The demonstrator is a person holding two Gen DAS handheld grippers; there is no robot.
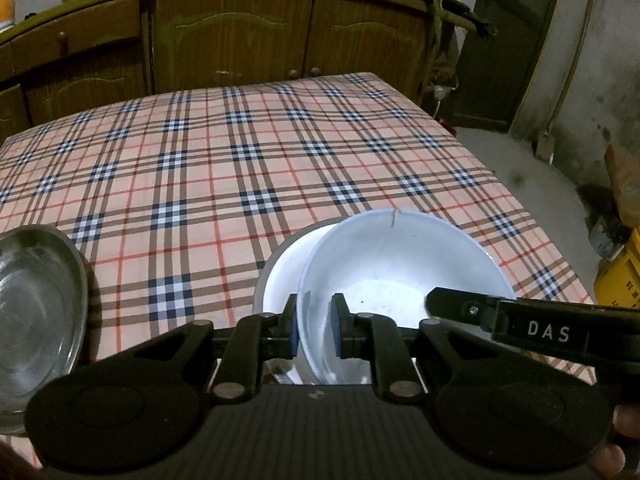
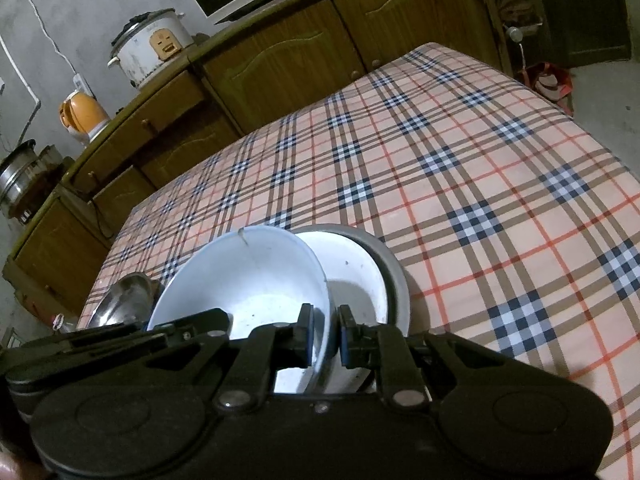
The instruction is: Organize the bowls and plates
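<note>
A pale blue-white bowl [image 1: 400, 268] [image 2: 240, 280] hangs tilted over the near part of the plaid-covered table [image 1: 240, 160]. My left gripper [image 1: 316, 328] is shut on the bowl's near-left rim, with one pad inside and one outside. My right gripper [image 2: 325, 332] is shut on the opposite rim in the same way. Its black finger also shows at the right of the left wrist view [image 1: 440, 304]. Just under and behind the held bowl sits a second white dish with a grey rim [image 1: 280, 272] [image 2: 356, 272], partly hidden by the bowl.
A shiny steel plate [image 1: 36, 312] [image 2: 124, 300] lies at the table's near-left corner. Wooden cabinets [image 1: 232, 40] stand behind the table, with a rice cooker [image 2: 152, 48] and an orange kettle [image 2: 82, 116] on top. A yellow crate [image 1: 624, 276] sits on the floor to the right.
</note>
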